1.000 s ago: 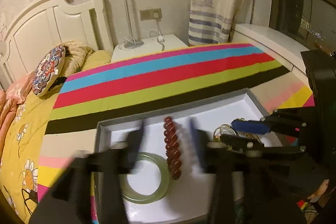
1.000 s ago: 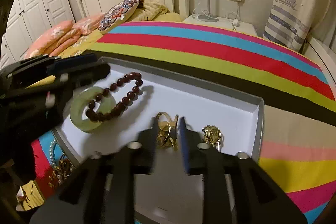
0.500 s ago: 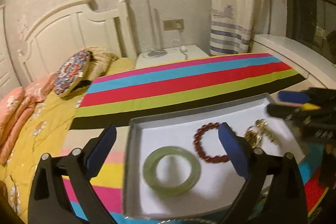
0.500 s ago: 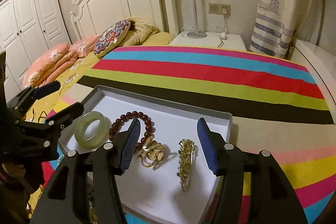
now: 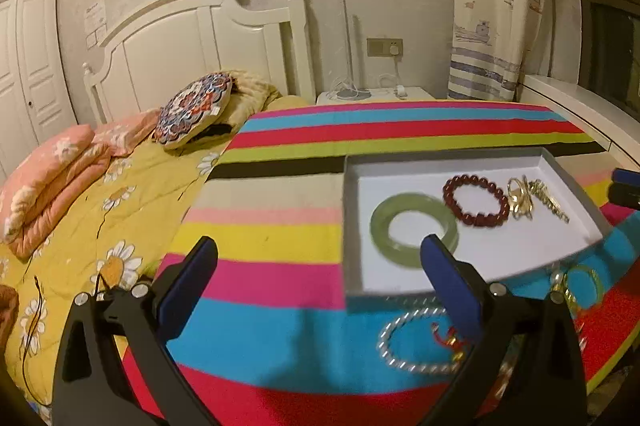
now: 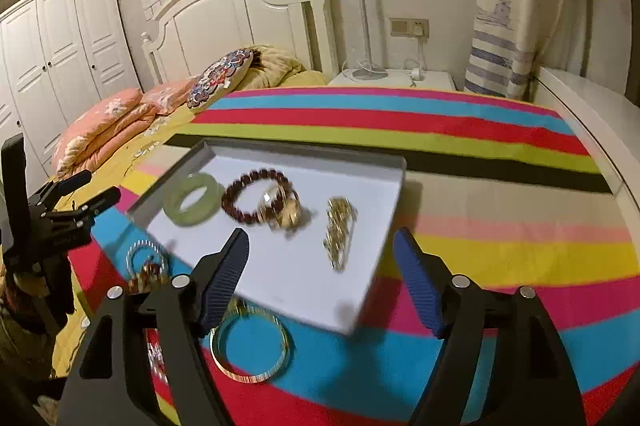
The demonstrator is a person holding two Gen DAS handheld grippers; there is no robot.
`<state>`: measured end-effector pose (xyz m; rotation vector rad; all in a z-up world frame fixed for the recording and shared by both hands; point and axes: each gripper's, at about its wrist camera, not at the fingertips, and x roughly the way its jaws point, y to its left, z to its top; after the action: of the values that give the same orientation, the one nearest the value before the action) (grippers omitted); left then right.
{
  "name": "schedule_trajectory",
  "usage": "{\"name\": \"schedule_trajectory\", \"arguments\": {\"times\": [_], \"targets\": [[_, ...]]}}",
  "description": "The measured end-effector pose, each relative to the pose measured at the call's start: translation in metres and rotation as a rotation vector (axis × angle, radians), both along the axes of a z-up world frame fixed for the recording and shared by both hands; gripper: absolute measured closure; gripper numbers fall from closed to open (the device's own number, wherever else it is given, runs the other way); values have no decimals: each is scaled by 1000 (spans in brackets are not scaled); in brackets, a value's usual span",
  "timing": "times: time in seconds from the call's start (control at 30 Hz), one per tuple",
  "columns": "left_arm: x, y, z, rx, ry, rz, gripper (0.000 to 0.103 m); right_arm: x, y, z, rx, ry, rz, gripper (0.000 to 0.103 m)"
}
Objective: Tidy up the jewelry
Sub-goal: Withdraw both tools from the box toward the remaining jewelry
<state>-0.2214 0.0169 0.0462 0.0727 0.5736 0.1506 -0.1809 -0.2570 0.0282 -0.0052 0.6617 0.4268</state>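
Bed (image 6: 480, 146): striped blanket under everything.
Tray (image 6: 384, 218): shallow white box, long axis running left to right, sitting on the blanket.
Jade bangle (image 6: 194, 200): flat at the tray's left end.
Red bead bracelet (image 6: 256, 200): flat, right of the bangle, touching the gold rings (image 6: 286, 212).
Gold chain piece (image 6: 339, 232): long axis near to far, right of the rings.
Gold bangle (image 6: 250, 346): on the blanket, near side of the tray.
Pearl bracelet (image 5: 416, 342): outside the tray, blurred.
My left gripper (image 5: 318, 278): tilted down, jaws opening wide, empty.
My right gripper (image 6: 320, 274): tilted down, jaws opening, empty.

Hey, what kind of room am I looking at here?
Most likely a bedroom: a bed with a white headboard, a white wardrobe and a nightstand by the curtain.
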Motion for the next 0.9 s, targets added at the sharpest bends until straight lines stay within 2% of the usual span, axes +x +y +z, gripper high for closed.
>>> {"name": "schedule_trajectory", "arguments": {"times": [0.17,0.27,0.53,0.67,0.9], "targets": [[-5,13,-21,-32,39,12,2,-22,-4,-20,-46,25,6,20],[1,15,-32,-32,70,10,2,-36,1,-32,-96,30,28,19],[6,22,-36,-106,94,-19,2,-54,23,-48,-196,25,96,17],[6,22,-36,-108,89,-20,3,-54,31,-54,-240,28,102,17],[4,22,-33,-113,70,-22,3,-52,36,-59,-251,42,110,17]]}}
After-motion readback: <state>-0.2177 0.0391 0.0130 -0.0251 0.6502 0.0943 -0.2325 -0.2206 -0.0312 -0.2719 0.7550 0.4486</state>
